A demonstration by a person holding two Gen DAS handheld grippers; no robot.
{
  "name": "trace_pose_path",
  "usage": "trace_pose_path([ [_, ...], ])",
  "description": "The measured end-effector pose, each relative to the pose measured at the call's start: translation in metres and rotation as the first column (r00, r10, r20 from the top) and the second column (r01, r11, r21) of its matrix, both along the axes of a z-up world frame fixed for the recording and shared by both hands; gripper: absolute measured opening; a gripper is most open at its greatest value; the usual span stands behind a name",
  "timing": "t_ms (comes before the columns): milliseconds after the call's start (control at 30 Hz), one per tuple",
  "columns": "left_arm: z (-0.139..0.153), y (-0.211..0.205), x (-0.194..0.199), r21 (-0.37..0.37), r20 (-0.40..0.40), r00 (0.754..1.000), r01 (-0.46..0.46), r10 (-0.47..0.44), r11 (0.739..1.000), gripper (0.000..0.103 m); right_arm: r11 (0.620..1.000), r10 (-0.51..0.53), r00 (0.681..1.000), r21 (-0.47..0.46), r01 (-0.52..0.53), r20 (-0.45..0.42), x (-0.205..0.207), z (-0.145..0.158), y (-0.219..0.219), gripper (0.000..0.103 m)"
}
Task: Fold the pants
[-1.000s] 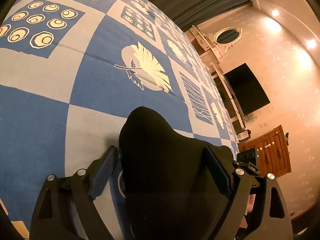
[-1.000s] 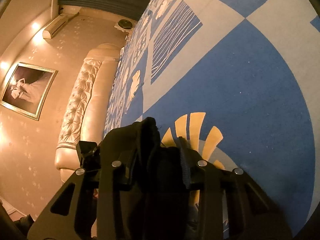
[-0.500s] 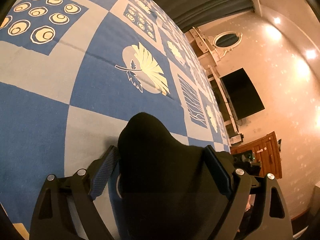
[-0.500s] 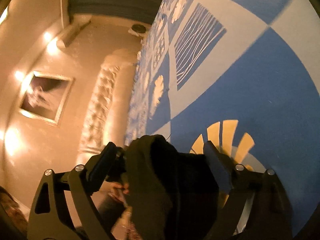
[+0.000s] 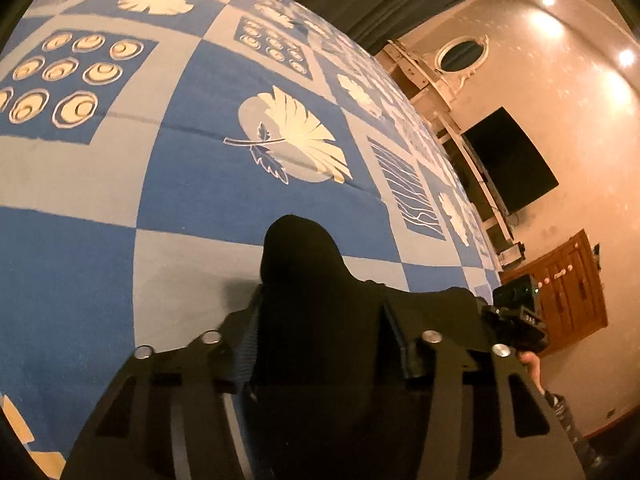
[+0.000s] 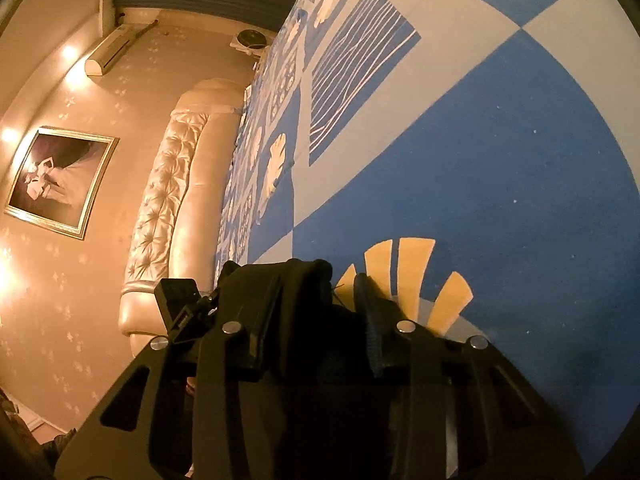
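The black pants (image 5: pixel 304 280) bulge up between the fingers of my left gripper (image 5: pixel 320 320), which is shut on the cloth above the blue and white patterned bedspread (image 5: pixel 200 184). In the right wrist view another bunch of the same black pants (image 6: pixel 308 312) sits between the fingers of my right gripper (image 6: pixel 320 312), shut on it above the bedspread (image 6: pixel 500 160). The rest of the pants is hidden below both grippers. The right gripper also shows at the right edge of the left wrist view (image 5: pixel 516 320).
A tufted cream headboard (image 6: pixel 168 208) and a framed picture (image 6: pixel 56 180) stand at the bed's far side. A dark screen (image 5: pixel 508 160) hangs on the wall, with a wooden cabinet (image 5: pixel 568 292) below it.
Both grippers keep hold of the pants. The right gripper's fingers have closed in on the cloth after standing wider half a second ago. The left view has swung slightly.
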State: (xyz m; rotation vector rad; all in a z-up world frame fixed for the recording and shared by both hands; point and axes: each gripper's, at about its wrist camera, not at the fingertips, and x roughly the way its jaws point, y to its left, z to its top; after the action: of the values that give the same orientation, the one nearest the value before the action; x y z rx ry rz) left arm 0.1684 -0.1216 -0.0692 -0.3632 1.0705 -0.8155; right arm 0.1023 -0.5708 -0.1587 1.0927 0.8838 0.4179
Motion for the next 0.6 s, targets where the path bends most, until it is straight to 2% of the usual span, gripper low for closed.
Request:
trace_pose_path([
  [233, 0.0037, -0.0036, -0.0057, 0.036, 0.052, 0.999, -0.004, 0.002, 0.999, 0.040, 1.000, -0.005, 1.000, 0.001, 0.005, 0.011, -0.0017, -0.0051, -0.0027, 0.034],
  [600, 0.0089, -0.0054, -0.0084, 0.083, 0.106, 0.994, -0.026, 0.017, 0.996, 0.032, 1.000, -0.029, 0.999, -0.007, 0.029, 0.028, -0.0091, -0.0037, -0.0007, 0.033],
])
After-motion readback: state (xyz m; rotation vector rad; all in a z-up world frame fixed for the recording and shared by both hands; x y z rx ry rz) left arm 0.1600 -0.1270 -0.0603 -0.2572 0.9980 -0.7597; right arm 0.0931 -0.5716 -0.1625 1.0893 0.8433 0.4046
